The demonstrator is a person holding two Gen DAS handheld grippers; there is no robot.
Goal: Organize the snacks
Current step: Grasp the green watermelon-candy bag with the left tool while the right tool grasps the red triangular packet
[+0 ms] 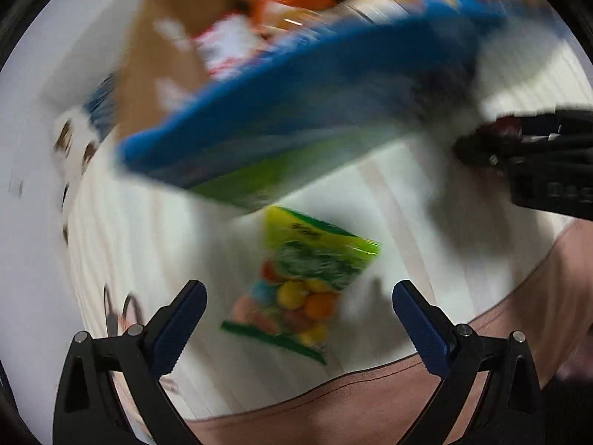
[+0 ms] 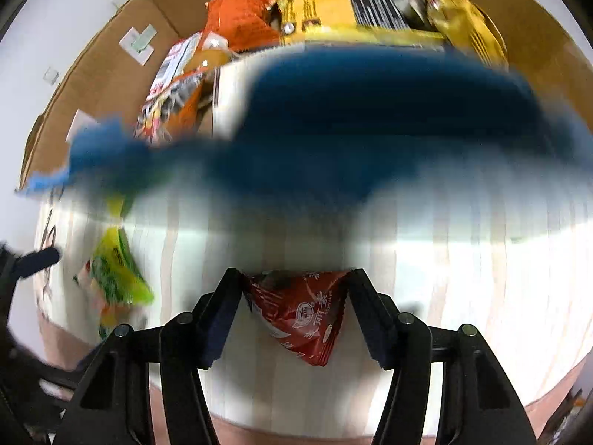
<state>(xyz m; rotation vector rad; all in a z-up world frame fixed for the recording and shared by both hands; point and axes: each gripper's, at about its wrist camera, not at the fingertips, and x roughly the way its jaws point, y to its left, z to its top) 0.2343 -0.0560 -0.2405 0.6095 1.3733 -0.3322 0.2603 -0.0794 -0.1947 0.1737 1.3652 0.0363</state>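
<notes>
Our left gripper (image 1: 298, 324), jaws spread, hovers over a green candy bag (image 1: 307, 278) on the desk (image 1: 148, 259). Our right gripper (image 2: 294, 313), jaws partly spread, touches a red packet (image 2: 304, 319). Both look light and crinkly; we'd pinch a sealed edge.

Left gripper (image 1: 299, 300) jaws apart above green candy bag (image 1: 309, 278); blue bag (image 1: 296, 111) blurred.

A pale striped desk (image 2: 463, 259) with a pinkish edge band fills the lower part of both views. Beyond it, a white wall (image 2: 74, 18) carries small pale stickers (image 2: 139, 42)
</notes>
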